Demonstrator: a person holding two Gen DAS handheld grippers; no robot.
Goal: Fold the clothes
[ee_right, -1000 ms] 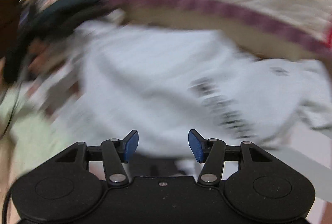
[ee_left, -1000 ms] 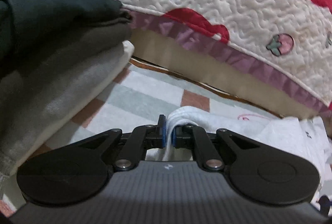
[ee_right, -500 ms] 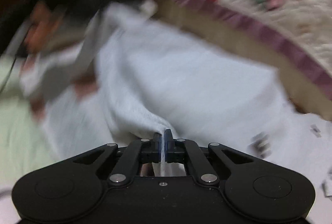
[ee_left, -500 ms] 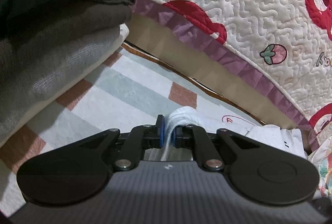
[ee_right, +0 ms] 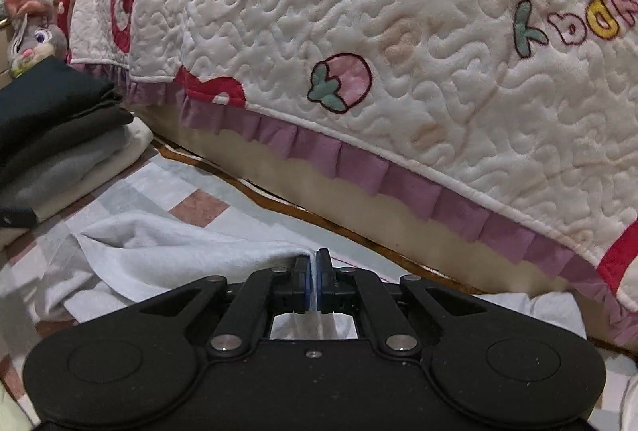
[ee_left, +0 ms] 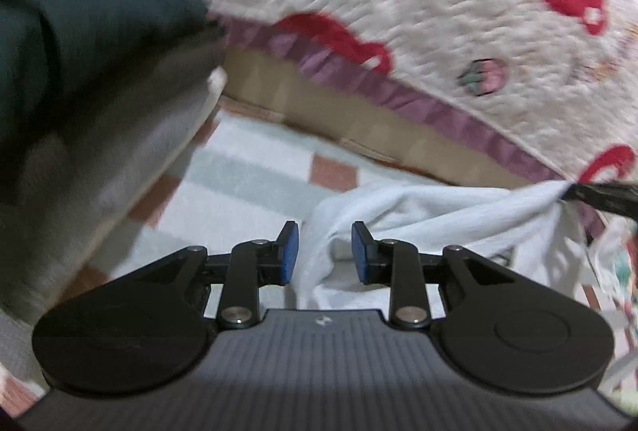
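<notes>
A white garment (ee_left: 430,215) lies crumpled on a checked mat (ee_left: 247,187). My left gripper (ee_left: 321,251) stands open, its blue pads either side of a fold of the white cloth without pinching it. Seen from the left wrist, the other gripper (ee_left: 598,193) pulls the garment's far corner up at the right edge. In the right wrist view my right gripper (ee_right: 314,275) is shut on an edge of the white garment (ee_right: 179,251), which trails off to the left over the mat (ee_right: 199,207).
A stack of folded clothes (ee_left: 79,92), dark green over grey over cream, sits at the left (ee_right: 60,128). A quilted white cover with red prints and a purple frill (ee_right: 359,72) hangs over a couch behind. A plush toy (ee_right: 32,36) sits at far left.
My left gripper has let go of the white cloth and opened. My right gripper closed on the garment's edge half a second ago and now holds it lifted, steady.
</notes>
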